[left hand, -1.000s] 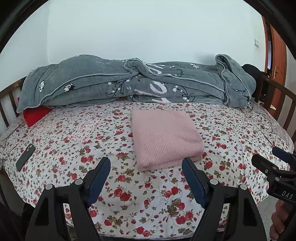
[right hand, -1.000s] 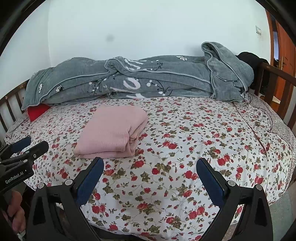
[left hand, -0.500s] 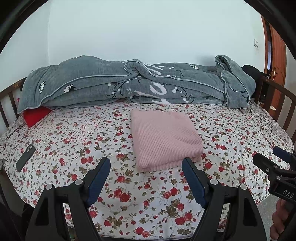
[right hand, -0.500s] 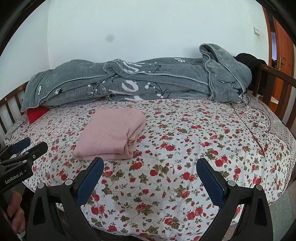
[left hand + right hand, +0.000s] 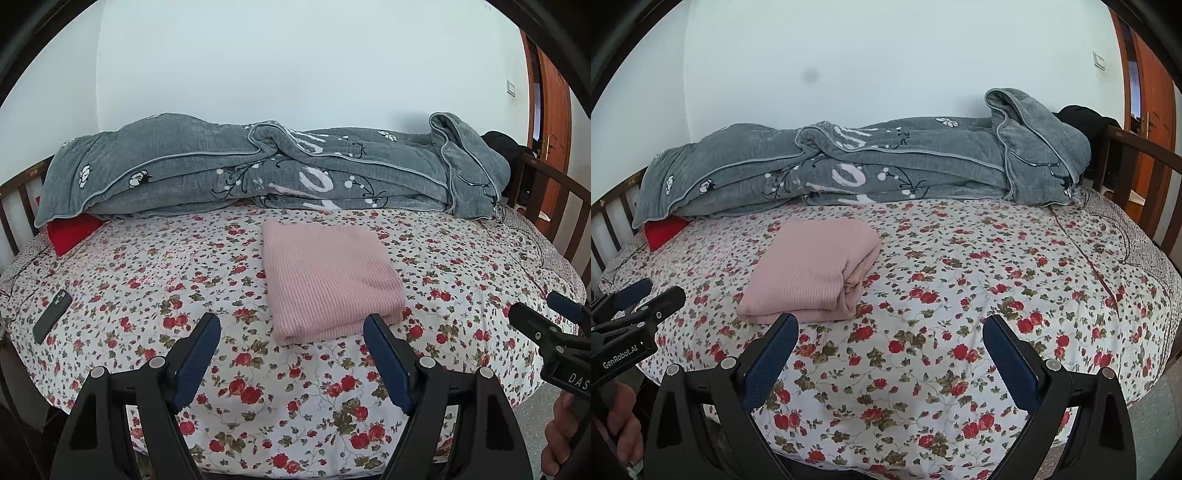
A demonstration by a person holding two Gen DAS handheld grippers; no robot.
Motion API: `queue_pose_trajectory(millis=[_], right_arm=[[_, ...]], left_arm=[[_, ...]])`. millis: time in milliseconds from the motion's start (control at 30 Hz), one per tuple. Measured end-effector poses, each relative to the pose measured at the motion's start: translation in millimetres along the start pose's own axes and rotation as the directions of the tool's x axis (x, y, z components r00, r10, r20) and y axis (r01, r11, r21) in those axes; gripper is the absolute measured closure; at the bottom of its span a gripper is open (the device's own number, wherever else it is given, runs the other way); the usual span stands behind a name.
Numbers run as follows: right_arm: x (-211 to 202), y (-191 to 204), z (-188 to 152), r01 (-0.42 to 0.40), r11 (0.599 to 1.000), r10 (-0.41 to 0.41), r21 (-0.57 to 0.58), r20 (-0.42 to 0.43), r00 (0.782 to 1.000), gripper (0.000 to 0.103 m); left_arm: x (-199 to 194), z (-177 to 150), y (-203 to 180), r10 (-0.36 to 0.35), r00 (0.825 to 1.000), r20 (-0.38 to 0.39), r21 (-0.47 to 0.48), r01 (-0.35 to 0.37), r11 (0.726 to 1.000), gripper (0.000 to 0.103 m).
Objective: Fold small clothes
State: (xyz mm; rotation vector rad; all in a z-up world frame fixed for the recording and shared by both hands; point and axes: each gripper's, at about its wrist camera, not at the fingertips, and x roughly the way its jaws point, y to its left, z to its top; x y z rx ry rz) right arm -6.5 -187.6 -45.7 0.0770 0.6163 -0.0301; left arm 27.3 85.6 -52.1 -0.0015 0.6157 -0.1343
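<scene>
A pink knit garment (image 5: 328, 277) lies folded into a neat rectangle on the flowered bedsheet (image 5: 155, 280). It also shows in the right wrist view (image 5: 812, 269), with its stacked folded edges facing right. My left gripper (image 5: 291, 332) is open and empty, held back near the bed's front edge, just short of the garment. My right gripper (image 5: 886, 338) is open and empty, to the right of the garment and in front of it. Each gripper shows at the edge of the other's view.
A rolled grey quilt (image 5: 273, 173) lies along the back of the bed. A red cushion (image 5: 72, 230) pokes out under its left end. A dark phone (image 5: 51, 310) lies on the sheet at the left. Wooden bed rails (image 5: 1137, 184) and a door stand at the right.
Both grippers have drawn back and slightly down from the bed; the garment lies still and sits a little higher in both views. Both grippers stay open.
</scene>
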Motion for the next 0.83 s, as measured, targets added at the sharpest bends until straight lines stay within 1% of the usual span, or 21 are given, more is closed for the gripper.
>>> queue_pose_trajectory(millis=[733,833], right_arm=[[-2.8,3.0,0.0,0.0,1.0,0.0,0.0,0.006,1.0,0.004],[-3.0,3.0,-0.1,0.0,1.0,0.0,0.0,0.007,1.0,0.004]], left_arm=[[-4.0,3.3,-0.3,0.011,1.0,0.011,-0.004,-0.011,1.0,0.024],[-5.1,4.0,-1.8,0.005,1.0,0.015,-0.006,-0.005,1.0,0.023]])
